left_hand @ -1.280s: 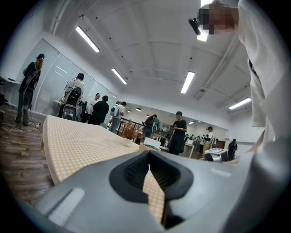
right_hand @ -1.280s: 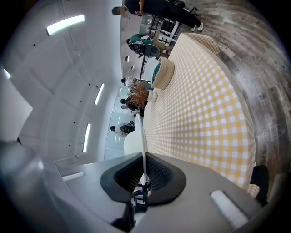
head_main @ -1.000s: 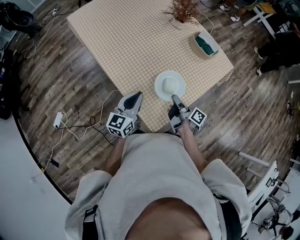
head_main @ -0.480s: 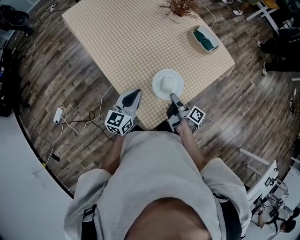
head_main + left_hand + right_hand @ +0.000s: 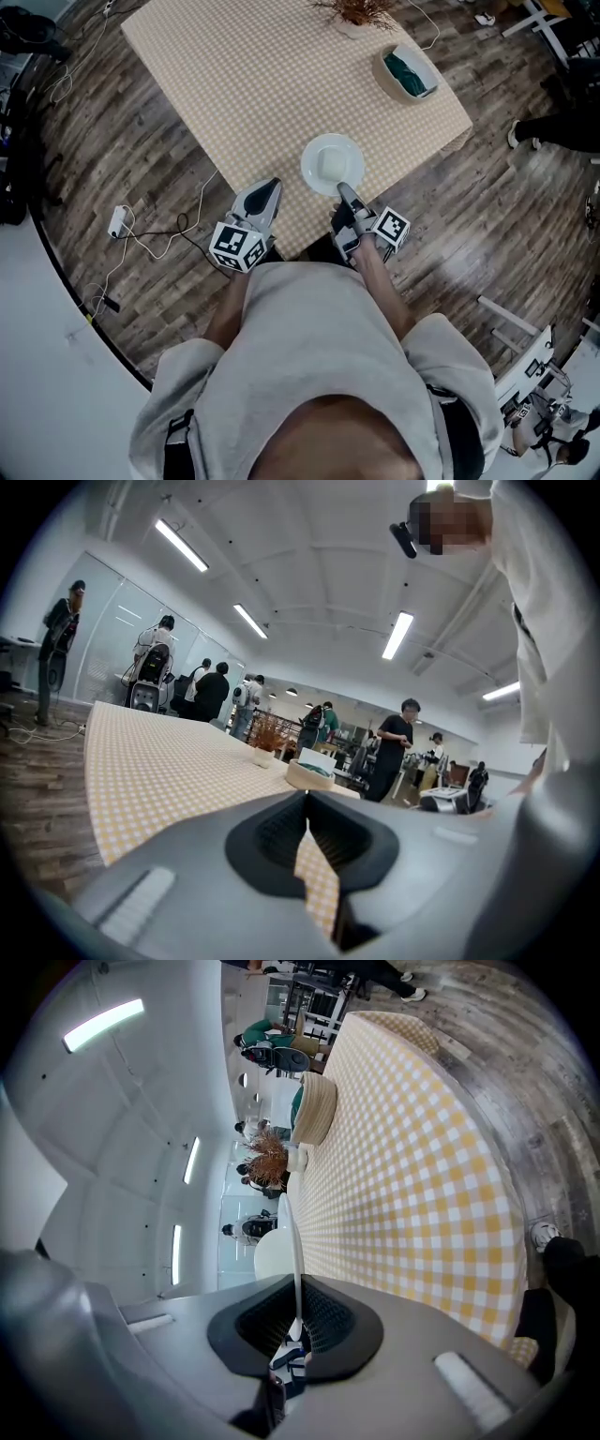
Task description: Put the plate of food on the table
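Observation:
A white plate [image 5: 333,164] with a pale mound of food on it hangs over the near edge of the table [image 5: 253,84], which has a yellow checked cloth. My right gripper [image 5: 344,191] is shut on the plate's near rim. In the right gripper view the plate [image 5: 294,1232] shows edge-on, as a thin white line clamped between the pads of the right gripper [image 5: 298,1309]. My left gripper [image 5: 271,187] hovers at the table's near edge, to the left of the plate. In the left gripper view the left gripper [image 5: 307,801] has its tips together and nothing between them.
A round basket [image 5: 410,75] with something green in it and a pot of dried twigs [image 5: 357,15] stand at the table's far right. Cables and a power adapter [image 5: 117,222] lie on the wooden floor at left. White furniture [image 5: 525,361] stands at lower right. Several people stand beyond the table.
Both grippers have edged forward towards the table and slightly down, and the plate has gone with the right one. Neither grip has changed.

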